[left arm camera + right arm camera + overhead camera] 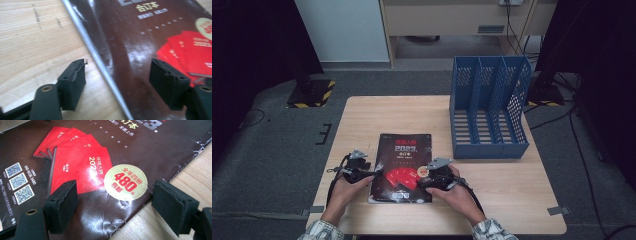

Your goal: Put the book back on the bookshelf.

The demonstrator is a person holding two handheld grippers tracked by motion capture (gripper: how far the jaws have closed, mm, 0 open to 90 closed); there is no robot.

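I see a wooden bench on a grey floor. At its far right side stands a blue file rack with three slots, upright and with nothing inside as far as I can tell. Near the front middle of the bench a dark magazine lies flat, with red booklets printed on its cover and a round cream sticker with "480" in red.

My left gripper is at the left edge of the magazine. Its jaws are spread wide, one over the bare wood and one over the cover, with the edge between them. My right gripper is at the right edge, near the sticker. Its jaws are also spread wide, one above the cover and one above the wood, and they pinch nothing. In the high view, both hands hold the grippers close to the magazine, well apart from the rack.
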